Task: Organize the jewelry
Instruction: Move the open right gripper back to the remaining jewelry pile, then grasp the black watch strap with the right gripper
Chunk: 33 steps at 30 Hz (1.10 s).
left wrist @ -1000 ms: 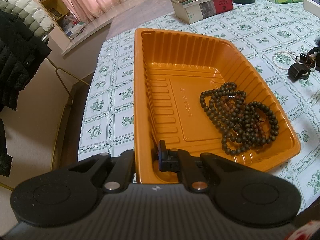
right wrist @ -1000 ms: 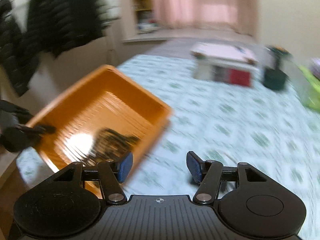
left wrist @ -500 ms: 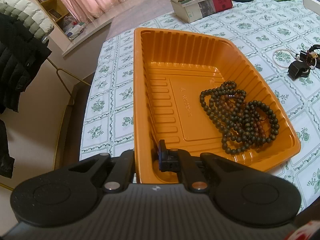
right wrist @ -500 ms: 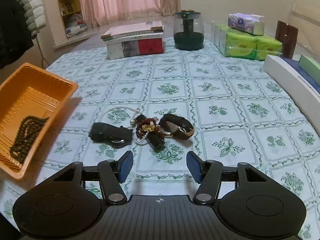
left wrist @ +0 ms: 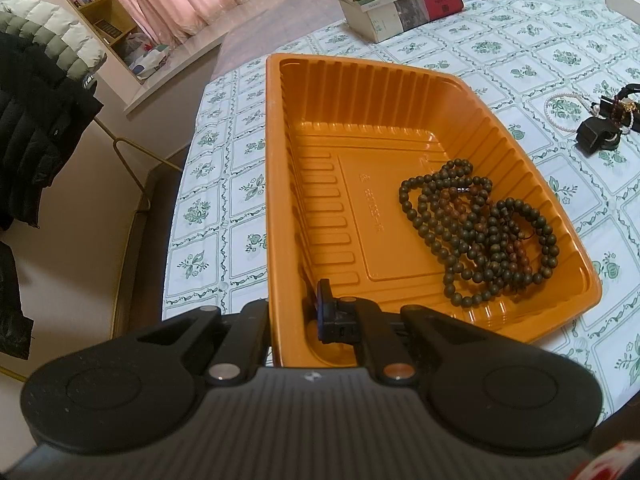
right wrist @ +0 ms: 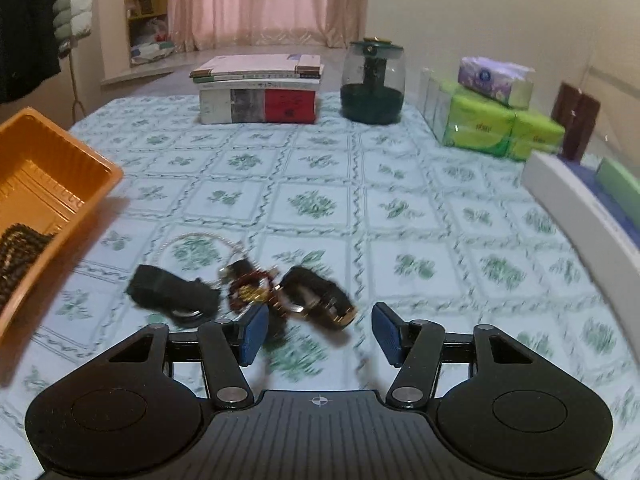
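2 grippers show, 1 in each wrist view. Nearest in the left wrist view, the left gripper [left wrist: 294, 312] is clamped tight on the near wall of the single orange tray [left wrist: 276, 184], 1 finger outside the wall and 1 inside. That tray sits near the left edge of the table [left wrist: 224, 168], which wears a green-flowered cloth, and it holds 1 heap of dark bead strands [left wrist: 480, 236] toward its right side; how many strands make the heap cannot be told. In the right wrist view, the right gripper [right wrist: 318, 334] hangs over the cloth with its jaws about half apart; they have just been closing, with nothing pressed between the blue pads, though the jewelry lies just ahead of them. That cluster, blurred, counts 1 black watch [right wrist: 172, 294] on the left, 1 red and gold bracelet [right wrist: 252, 290] in the middle, 1 dark watch with a gold case [right wrist: 320, 298] on the right, and 1 pearl strand [right wrist: 192, 240] looped behind them. Farther back, toward the far edge, stand 1 stack of books [right wrist: 258, 88], 1 dark green jar [right wrist: 372, 84] and a pile of tissue packs [right wrist: 492, 116] near the right edge. Only the left wrist view shows the whole tray and its beads clearly, with the cluster small at its right margin; only the right wrist view shows the cluster piece by piece, with just 1 corner of the tray at its left edge.
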Available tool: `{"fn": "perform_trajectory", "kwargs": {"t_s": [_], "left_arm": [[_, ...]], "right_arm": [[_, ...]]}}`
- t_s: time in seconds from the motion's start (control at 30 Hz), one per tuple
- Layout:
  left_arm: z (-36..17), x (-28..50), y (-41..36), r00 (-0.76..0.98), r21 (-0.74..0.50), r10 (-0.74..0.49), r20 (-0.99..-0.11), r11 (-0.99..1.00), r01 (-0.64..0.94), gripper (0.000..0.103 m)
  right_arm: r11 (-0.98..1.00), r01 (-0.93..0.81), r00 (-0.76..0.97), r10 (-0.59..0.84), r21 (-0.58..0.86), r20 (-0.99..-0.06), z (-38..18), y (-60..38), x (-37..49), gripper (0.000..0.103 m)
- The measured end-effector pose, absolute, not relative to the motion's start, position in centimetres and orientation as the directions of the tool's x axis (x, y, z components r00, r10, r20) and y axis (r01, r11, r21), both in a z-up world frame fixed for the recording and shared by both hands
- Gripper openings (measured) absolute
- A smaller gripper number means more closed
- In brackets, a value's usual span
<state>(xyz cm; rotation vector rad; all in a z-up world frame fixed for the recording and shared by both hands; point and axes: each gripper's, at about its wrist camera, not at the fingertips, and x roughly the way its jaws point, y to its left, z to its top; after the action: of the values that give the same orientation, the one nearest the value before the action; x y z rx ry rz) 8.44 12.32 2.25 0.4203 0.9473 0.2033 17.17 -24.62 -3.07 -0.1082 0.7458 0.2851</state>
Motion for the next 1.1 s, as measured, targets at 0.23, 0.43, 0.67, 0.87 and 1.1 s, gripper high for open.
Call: {"fn": "perform_trajectory", "kwargs": {"t_s": [0.23,0.43,0.67,0.87,1.1], "left_arm": [[2.2,8.5,12.3,0.571,0.438,0.351,-0.742,0.899,0.015,0.005],[2.2,8.5,12.3,0.571,0.441,0.353,-0.741,0.898,0.017,0.005],[2.2,8.4,12.2,0.573,0.446,0.354,-0.739,0.895,0.021,0.005],[2.2,8.4,12.1,0.574,0.449,0.356,-0.737,0.893,0.022,0.005],[2.2,8.3,12.2,0.575,0.448,0.355,-0.737,0.894,0.022,0.005]], "right_arm": [[0.903,-0.406,0.663,0.183,-0.143,-0.726,-4.4,-23.9,19.3,0.031],[0.860,-0.473,0.637,0.184,-0.190,-0.749,-4.8,-23.3,19.6,0.018],[0.910,-0.396,0.640,0.176,-0.125,-0.748,-3.1,-24.5,18.3,0.015],[0.934,-0.335,0.665,0.138,-0.128,-0.735,-1.7,-25.4,16.8,0.015],[0.935,-0.328,0.684,0.137,-0.134,-0.716,-0.2,-25.4,15.6,0.015]]}}
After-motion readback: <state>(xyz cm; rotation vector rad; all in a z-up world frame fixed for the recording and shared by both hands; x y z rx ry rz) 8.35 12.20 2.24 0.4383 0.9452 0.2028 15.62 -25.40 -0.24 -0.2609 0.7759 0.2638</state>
